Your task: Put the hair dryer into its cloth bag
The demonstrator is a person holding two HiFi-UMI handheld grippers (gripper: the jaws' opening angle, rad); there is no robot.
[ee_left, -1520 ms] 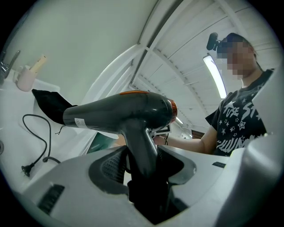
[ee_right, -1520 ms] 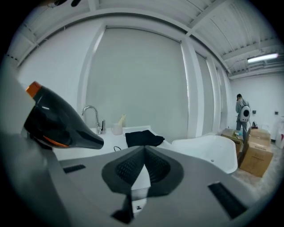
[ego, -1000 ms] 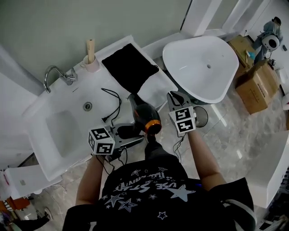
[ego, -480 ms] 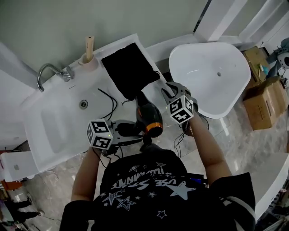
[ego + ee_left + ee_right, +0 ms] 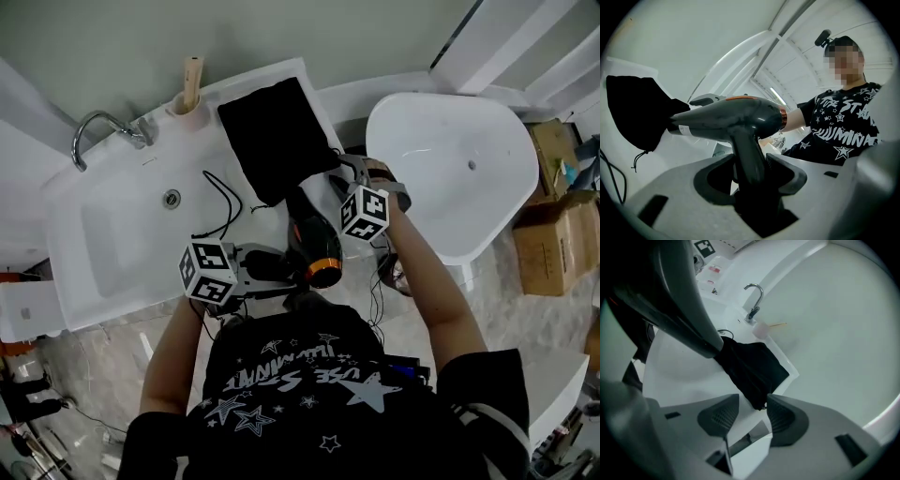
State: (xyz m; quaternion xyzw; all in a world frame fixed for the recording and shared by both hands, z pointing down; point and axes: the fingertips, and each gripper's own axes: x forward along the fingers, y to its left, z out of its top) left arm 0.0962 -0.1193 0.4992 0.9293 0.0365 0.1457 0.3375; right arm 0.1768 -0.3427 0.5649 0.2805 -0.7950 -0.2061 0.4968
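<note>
Operator: I see black short-sleeve tee (image 5: 300,370) w/ white stars + lettering. Rig: left gripper (image 5: 750,169) & right gripper (image 5: 752,416), pale grey shells, dark ribbed pads (image 5: 721,417), b/w square-marker cube (image 5: 208,272) each.

Grey wall (image 5: 112,37), marble floor (image 5: 103,361) — cardboard boxes (image 5: 555,239) aside.
</note>
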